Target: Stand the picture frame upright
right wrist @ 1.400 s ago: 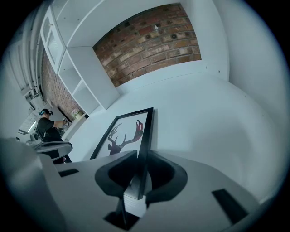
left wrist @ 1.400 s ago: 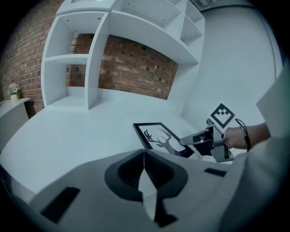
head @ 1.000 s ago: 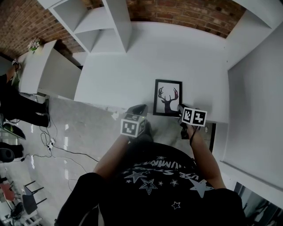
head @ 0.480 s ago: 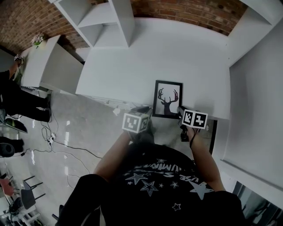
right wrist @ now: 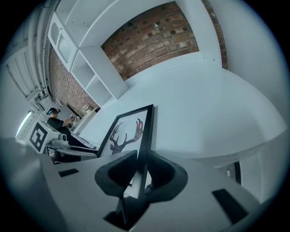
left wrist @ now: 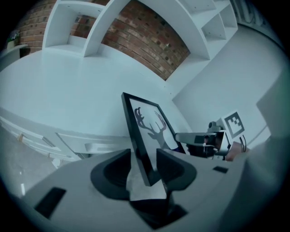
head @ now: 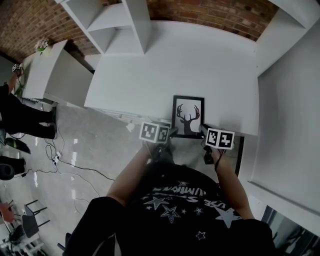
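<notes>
The picture frame [head: 188, 116] is at the front edge of the table [head: 200, 60]. The left gripper [head: 172, 132] is at the frame's lower left corner, with the frame's edge between jaws that have just been opening. The right gripper [head: 202, 130] is at the lower right corner. Shelves [head: 120, 25] stand behind on the left, and a brick wall [head: 210, 12] is behind the table.

Left gripper [left wrist: 144, 158] newly wide astride frame [left wrist: 152, 129]

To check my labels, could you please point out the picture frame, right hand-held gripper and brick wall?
picture frame [head: 188, 116]: head view, on the deer print.
right hand-held gripper [right wrist: 141, 157]: right gripper view, midway between its fingertips.
brick wall [head: 210, 12]: head view, on bare bricks.
</notes>
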A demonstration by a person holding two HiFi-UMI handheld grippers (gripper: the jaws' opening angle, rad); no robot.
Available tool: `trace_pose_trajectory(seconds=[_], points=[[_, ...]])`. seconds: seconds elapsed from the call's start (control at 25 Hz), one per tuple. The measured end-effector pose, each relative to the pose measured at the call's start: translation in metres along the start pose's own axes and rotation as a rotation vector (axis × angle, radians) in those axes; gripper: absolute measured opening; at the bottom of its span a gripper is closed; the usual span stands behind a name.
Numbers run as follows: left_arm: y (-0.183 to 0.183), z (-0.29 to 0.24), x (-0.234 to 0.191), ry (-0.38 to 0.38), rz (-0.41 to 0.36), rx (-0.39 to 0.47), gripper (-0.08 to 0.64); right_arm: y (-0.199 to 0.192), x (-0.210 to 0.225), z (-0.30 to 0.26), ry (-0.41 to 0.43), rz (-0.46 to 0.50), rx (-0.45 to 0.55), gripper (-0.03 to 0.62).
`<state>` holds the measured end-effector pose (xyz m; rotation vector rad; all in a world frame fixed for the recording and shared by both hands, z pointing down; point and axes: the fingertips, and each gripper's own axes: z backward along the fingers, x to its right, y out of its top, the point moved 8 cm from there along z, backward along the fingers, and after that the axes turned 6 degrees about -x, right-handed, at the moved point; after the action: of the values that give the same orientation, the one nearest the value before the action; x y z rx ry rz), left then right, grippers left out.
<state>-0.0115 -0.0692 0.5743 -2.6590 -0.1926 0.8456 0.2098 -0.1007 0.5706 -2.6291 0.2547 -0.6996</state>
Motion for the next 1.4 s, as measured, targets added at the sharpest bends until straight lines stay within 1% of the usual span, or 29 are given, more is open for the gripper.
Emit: trace_pose_trajectory(seconds=[0.12, 0.2, 0.28, 0.44, 0.52, 0.68, 0.84, 1.0, 1.12, 1.28, 1.4], points=[[0.003, -0.006, -0.002, -0.006, 0.004, -0.006, 0.178, 0.0, 0.0, -0.001, 0.004, 0.006, -0.008, 0.078], [0.005, -0.007, -0.002, -0.002, -0.002, -0.009, 0.148, 0.002, 0.0, -0.001, 0.01, 0.018, -0.015, 0.08], [0.005, -0.008, -0.003, -0.002, -0.002, -0.01, 0.139, 0.002, 0.001, -0.001, 0.014, 0.023, -0.017, 0.081], [0.004, -0.007, -0.004, -0.019, 0.042, -0.006, 0.125, 0.001, 0.001, -0.001, 0.022, 0.009, -0.012, 0.084], [0.003, -0.007, -0.005, -0.01, 0.05, -0.009, 0.118, 0.001, 0.002, -0.003, 0.026, 0.0, -0.016, 0.086], [0.0, -0.012, -0.004, 0.024, 0.012, -0.033, 0.112, 0.001, 0.006, -0.007, 0.037, -0.004, -0.023, 0.087], [-0.002, -0.009, 0.0, 0.045, -0.009, -0.022, 0.112, 0.0, 0.005, -0.006, 0.033, 0.02, -0.027, 0.086], [-0.002, -0.001, 0.008, 0.074, -0.045, 0.006, 0.112, -0.003, 0.003, -0.002, 0.042, 0.024, -0.019, 0.083], [-0.004, 0.005, 0.011, 0.074, -0.046, 0.03, 0.11, -0.004, 0.002, 0.005, 0.066, 0.025, 0.008, 0.083], [-0.008, 0.015, 0.023, 0.11, -0.058, 0.084, 0.11, -0.003, -0.002, 0.018, 0.09, 0.067, 0.081, 0.083], [-0.01, 0.024, 0.035, 0.129, -0.073, 0.156, 0.11, 0.0, -0.005, 0.033, 0.114, 0.103, 0.141, 0.083]])
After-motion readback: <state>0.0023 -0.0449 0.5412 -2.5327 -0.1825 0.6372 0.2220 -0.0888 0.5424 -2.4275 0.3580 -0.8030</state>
